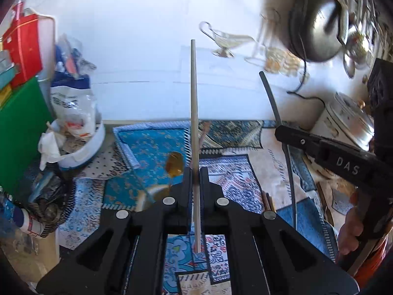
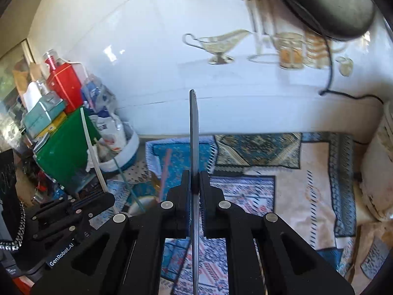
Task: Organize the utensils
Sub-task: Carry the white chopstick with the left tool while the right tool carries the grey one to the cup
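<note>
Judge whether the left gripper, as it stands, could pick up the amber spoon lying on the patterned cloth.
Probably not yet: the left gripper is shut on a pale stick, so its jaws are occupied, though the amber spoon lies uncovered.

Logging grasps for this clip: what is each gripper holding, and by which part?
Left gripper: pale stick, clamped partway along its length. Right gripper: dark flat utensil, clamped partway along, seen edge-on.

A white tiled wall (image 2: 196, 78) runs across the back, glossy with bright daylight reflections. Printed on its tiles are a gravy boat (image 2: 216, 44) and jars (image 2: 292, 49). Below it, patterned cloths (image 2: 282, 177) in blue, cream and teal overlap on the surface. At the left edge stand a green box (image 2: 63, 152), a red box (image 2: 66, 83) and a white tub (image 1: 83, 145) stuffed with bags. A dark round pot (image 1: 316, 24) hangs at the upper right, a black cable (image 2: 329, 73) trailing down.
</note>
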`<state>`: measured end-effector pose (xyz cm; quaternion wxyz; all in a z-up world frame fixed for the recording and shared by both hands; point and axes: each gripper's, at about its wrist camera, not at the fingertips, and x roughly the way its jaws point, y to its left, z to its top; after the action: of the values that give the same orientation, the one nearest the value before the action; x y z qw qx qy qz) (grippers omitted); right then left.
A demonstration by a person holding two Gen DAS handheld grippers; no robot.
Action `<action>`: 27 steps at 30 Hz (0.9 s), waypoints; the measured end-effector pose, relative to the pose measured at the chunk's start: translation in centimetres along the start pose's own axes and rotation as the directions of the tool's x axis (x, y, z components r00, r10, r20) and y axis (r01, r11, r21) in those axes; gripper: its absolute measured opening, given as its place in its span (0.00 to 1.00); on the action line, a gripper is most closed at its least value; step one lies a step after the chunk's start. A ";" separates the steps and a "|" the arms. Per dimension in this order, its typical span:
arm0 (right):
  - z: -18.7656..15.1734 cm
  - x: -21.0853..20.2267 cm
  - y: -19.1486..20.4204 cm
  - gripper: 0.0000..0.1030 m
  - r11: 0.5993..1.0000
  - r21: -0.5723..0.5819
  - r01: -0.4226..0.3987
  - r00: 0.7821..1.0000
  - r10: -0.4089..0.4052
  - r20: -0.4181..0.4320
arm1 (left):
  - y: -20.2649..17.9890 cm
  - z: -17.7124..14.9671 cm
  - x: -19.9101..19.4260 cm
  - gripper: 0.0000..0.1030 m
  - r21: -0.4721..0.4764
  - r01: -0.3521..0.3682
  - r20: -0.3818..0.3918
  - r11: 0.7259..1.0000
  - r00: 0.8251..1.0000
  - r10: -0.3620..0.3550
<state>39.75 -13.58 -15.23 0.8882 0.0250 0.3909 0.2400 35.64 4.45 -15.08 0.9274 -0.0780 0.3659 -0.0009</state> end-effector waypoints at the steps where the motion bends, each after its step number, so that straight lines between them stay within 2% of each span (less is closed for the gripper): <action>1: 0.1 0.3 0.6 0.06 1.000 -0.009 -0.017 1.000 0.017 0.001 | 0.7 0.3 -0.4 0.03 -0.013 -0.007 0.009 1.000 1.000 0.007; 10: 1.0 4.3 4.8 0.06 0.993 -0.048 -0.105 0.994 0.106 0.003 | 4.7 1.0 -1.6 0.03 -0.083 -0.079 0.043 0.993 0.996 0.083; 17: 1.5 7.7 6.0 0.06 0.995 -0.053 -0.083 0.996 0.084 0.018 | 6.4 1.0 -0.8 0.03 -0.148 -0.089 0.039 0.985 0.995 0.095; 27: 1.7 10.4 6.4 0.06 0.999 -0.047 -0.027 0.996 0.030 0.084 | 8.0 2.0 0.4 0.03 -0.219 -0.079 0.066 0.972 0.993 0.096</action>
<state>44.37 -3.03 -19.63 0.9008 0.0204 0.3470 0.2603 36.90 12.57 -15.05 0.9258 -0.1620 0.3314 0.0827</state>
